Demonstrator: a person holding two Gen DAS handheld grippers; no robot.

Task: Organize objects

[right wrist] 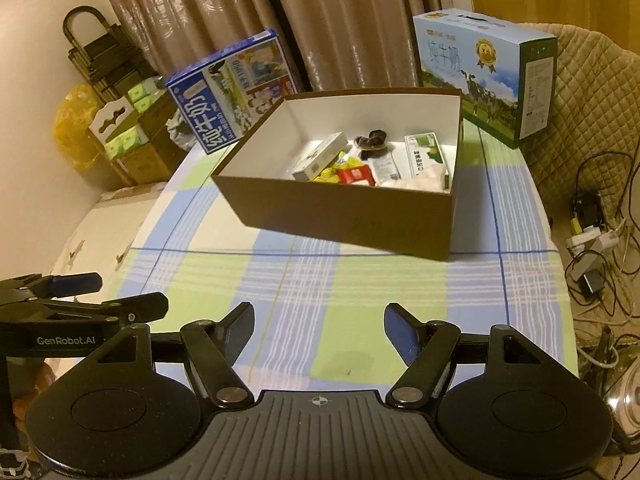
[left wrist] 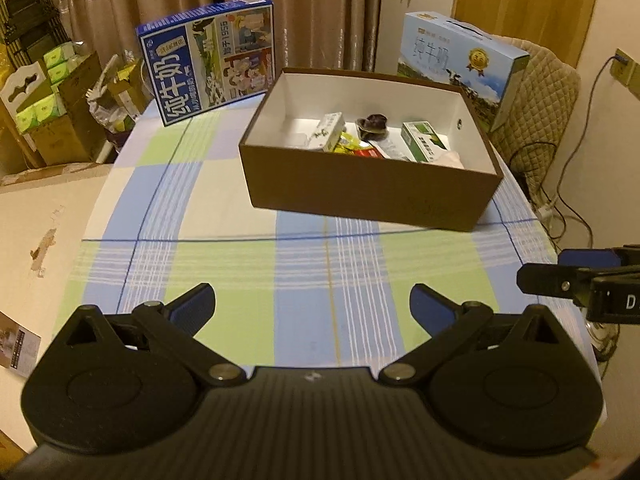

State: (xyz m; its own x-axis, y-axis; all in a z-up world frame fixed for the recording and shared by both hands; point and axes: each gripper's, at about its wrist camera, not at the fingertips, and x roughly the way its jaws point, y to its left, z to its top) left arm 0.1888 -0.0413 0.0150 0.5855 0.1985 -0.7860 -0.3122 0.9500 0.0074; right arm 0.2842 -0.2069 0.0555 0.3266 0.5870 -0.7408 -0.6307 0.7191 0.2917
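On the checked tablecloth (left wrist: pixel 248 280), the brown box (left wrist: pixel 360 196) sits toward the far side, open top, white inside. In front of the brown box: a wide bare stretch of cloth, nothing on it, running up to both grippers.

Left gripper (left wrist: pixel 311 304): jaws wide apart, nothing between them, over the cloth near of the box, well apart from its front wall. Right gripper (right wrist: pixel 319 328): jaws also spread, empty, likewise short of the box front. The two grippers are side by side, each showing at the edge of the other's view.

Inside the brown box, clustered toward its right and front half: white carton (right wrist: pixel 320 156) lying tilted, dark lumpy item (right wrist: pixel 370 142) behind it, green-white carton (right wrist: pixel 424 152) by the right wall, yellow packet (right wrist: pixel 330 172), red packet (right wrist: pixel 356 176), pale crumpled item (right wrist: pixel 424 180) in the front right corner. Left rear part of the box floor is bare.

Behind the brown box to the left: dark blue milk carton (left wrist: pixel 208 60), standing tilted on the cloth, near the far left table edge. Behind the box to the right: light blue milk carton (left wrist: pixel 460 68) upright, close to the box's rear corner.

Right of the brown box the table edge drops off close; cables (right wrist: pixel 600 232) beyond it. Left of the box, more cloth, then the edge.
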